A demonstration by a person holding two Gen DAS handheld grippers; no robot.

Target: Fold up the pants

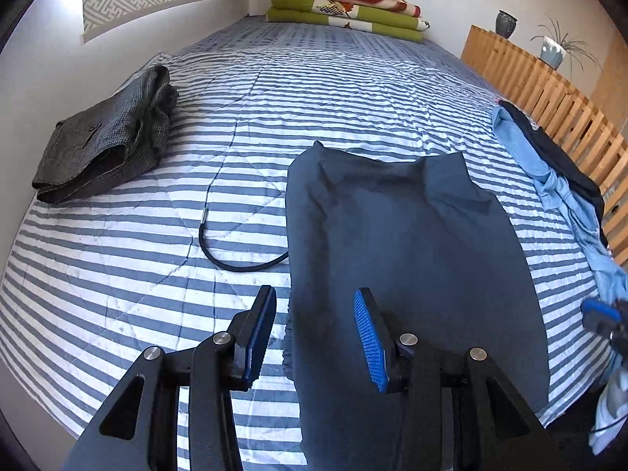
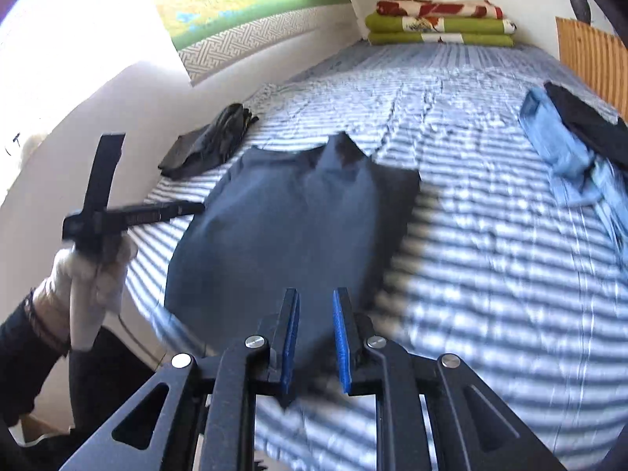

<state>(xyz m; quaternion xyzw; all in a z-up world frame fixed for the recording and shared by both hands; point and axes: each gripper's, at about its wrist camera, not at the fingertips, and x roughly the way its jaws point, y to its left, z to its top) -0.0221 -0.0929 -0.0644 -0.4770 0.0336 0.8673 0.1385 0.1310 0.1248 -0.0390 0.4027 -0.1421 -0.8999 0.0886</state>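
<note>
Dark blue pants (image 1: 404,243) lie spread lengthwise on the striped bedspread (image 1: 117,274). My left gripper (image 1: 314,292) hovers open over their near left edge, and nothing is pinched between its blue pads. In the right wrist view the pants (image 2: 282,227) rise toward my right gripper (image 2: 316,294). Its narrow jaws are shut on the near edge of the cloth, and a corner of fabric hangs below them. That view is blurred by motion. The right gripper (image 1: 600,310) also shows as a blur at the left view's right edge. A white-gloved hand (image 2: 90,274) holds the left tool.
Folded grey checked pants (image 1: 106,145) lie at the left by the wall. A black cable (image 1: 235,259) loops beside the blue pants. Light blue and dark garments (image 1: 557,180) are heaped on the right along a wooden slatted rail (image 1: 549,94). Folded blankets (image 1: 345,8) are stacked at the far end.
</note>
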